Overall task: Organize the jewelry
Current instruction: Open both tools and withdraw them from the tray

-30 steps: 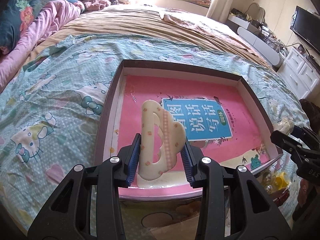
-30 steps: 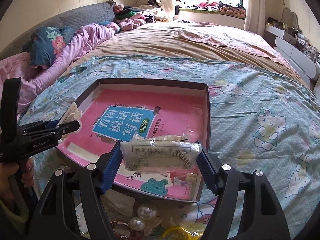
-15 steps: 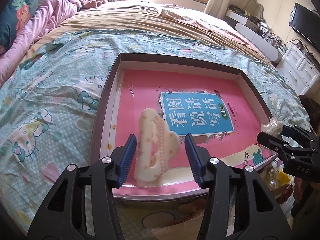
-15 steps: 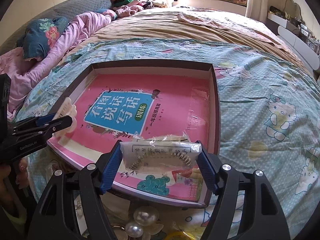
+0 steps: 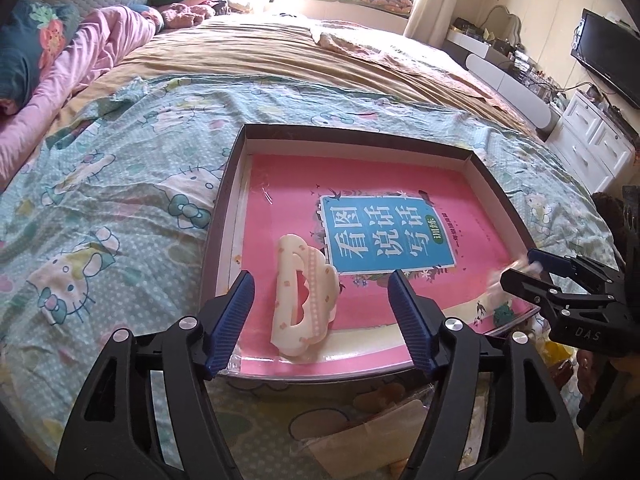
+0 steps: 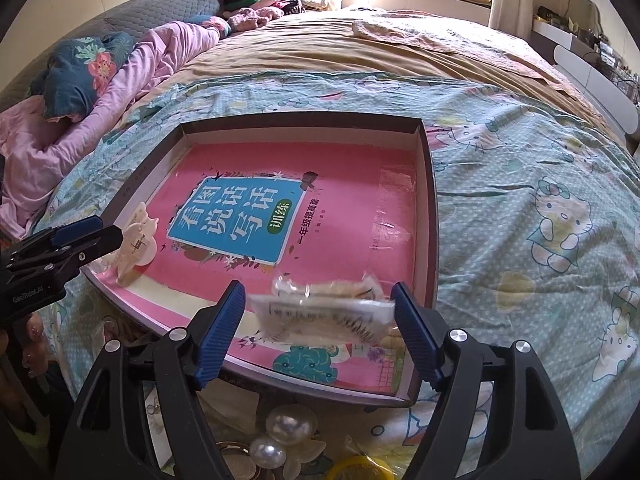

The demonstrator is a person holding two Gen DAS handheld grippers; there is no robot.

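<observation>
A cream cloud-shaped hair clip [image 5: 304, 300] lies on the pink book [image 5: 384, 236] inside the dark-rimmed shallow box [image 5: 352, 136], near its front left corner. My left gripper [image 5: 320, 284] straddles the clip with its jaws opening, and neither pad touches it. In the right wrist view, a clear packet with a toothed comb piece [image 6: 324, 312] hangs blurred between the opening jaws of my right gripper [image 6: 318, 292], over the box's front right part. There is a gap at the left pad. The clip [image 6: 136, 236] and the left gripper [image 6: 108, 232] show at the left.
The box rests on a cartoon-cat bedspread [image 5: 100, 208]. Pearl ornaments [image 6: 290, 426], a yellow ring [image 6: 360, 470] and plastic bags lie in front of the box. A pink quilt and pillow [image 6: 80, 68] are far left. A white dresser [image 5: 592, 148] stands on the right.
The left jaws spread and let go of the clip, which tipped from upright onto the book. The right jaws widened and the packet, held steady before, now slips loose and blurs.
</observation>
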